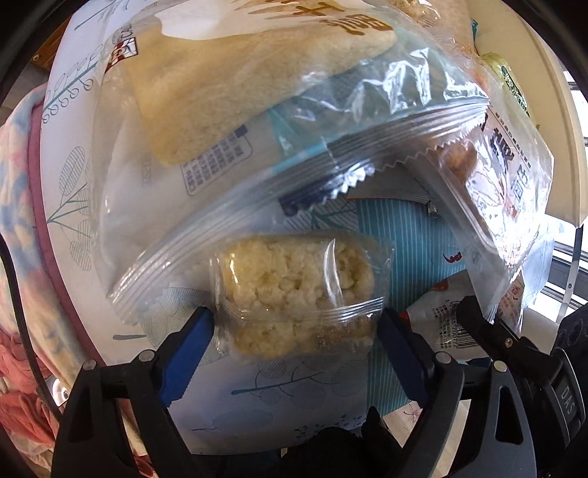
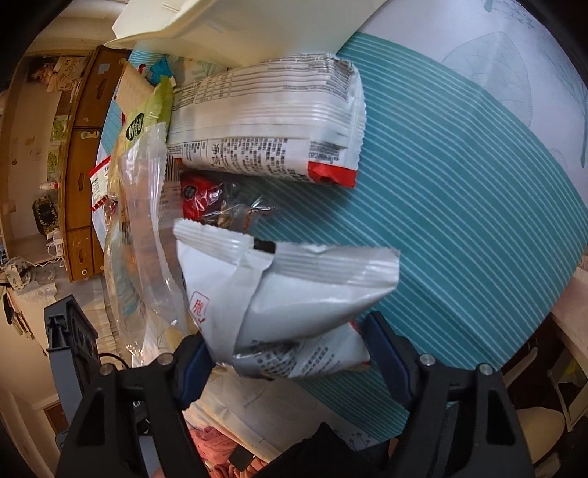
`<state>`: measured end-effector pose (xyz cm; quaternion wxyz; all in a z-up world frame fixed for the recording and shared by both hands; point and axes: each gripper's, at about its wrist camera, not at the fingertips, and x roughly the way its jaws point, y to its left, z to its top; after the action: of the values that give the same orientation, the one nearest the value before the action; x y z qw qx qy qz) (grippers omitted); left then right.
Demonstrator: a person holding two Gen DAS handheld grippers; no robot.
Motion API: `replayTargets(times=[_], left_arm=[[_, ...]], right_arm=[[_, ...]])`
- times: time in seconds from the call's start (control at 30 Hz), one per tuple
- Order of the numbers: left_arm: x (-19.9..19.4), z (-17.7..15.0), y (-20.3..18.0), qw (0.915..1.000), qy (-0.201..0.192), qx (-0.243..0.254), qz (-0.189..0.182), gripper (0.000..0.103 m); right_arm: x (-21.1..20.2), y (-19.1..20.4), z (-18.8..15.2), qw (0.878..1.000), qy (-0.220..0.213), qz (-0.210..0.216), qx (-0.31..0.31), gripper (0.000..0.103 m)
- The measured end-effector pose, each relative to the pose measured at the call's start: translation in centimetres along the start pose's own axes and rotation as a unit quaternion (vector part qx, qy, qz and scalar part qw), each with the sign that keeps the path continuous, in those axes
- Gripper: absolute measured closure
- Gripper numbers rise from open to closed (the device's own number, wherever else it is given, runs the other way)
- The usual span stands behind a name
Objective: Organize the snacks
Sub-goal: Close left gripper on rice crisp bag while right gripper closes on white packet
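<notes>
We have both grippers down over the snack pile on the teal-striped, leaf-printed tablecloth (image 2: 459, 191), and we place everything against the clear zip-top plastic bag (image 1: 235, 154), our landmark. Left gripper (image 1: 296, 327): blue-padded fingers (image 1: 183, 353) stand apart on either side of a clear-wrapped pale puffed-rice bar (image 1: 294, 294), which lies just outside the zip-top bag's mouth, touching its zip strip. The pads sit right at the wrapper's edges; we can't tell whether they press yet, so we call it bracketing, not gripping. Right gripper (image 2: 286, 356): fingers also apart, straddling a white crimped-end foil snack packet with red print (image 2: 294, 294), just beside the zip-top bag's open edge; the left pad looks to touch the packet, the right pad shows a gap. Our judgement: each packet is lined up between the fingers so a squeeze across its short width picks it up for sorting, likely into the bag. Zip-top bag contents: a large pale flat rice cracker in a white and blue printed wrapper (image 1: 235, 92); more may sit behind it, unclear. Beyond the white packet, further from the bag's mouth: a small red and dark wrapped candy (image 2: 217, 202), then a long white multi-pack sleeve with a red end (image 2: 272, 125). A white plastic bin rim (image 2: 205, 25) lies beyond those; its contents are not visible.
</notes>
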<state>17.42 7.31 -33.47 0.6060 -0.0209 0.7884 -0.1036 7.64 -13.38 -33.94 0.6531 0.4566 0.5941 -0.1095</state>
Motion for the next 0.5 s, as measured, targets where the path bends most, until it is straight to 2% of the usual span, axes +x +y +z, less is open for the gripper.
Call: replayTargets(times=[0.2, 0.5], left_arm=[[-0.1, -0.8, 0.7, 1.0, -0.002, 0.006, -0.006, 0.023], [-1.4, -0.8, 1.0, 0.9998, 0.01, 0.008, -0.014, 0.031]], right_arm=[[-0.3, 0.2, 0.0, 1.0, -0.001, -0.005, -0.004, 0.035], [-0.7, 1.8, -0.6, 1.0, -0.006, -0.018, -0.002, 0.041]])
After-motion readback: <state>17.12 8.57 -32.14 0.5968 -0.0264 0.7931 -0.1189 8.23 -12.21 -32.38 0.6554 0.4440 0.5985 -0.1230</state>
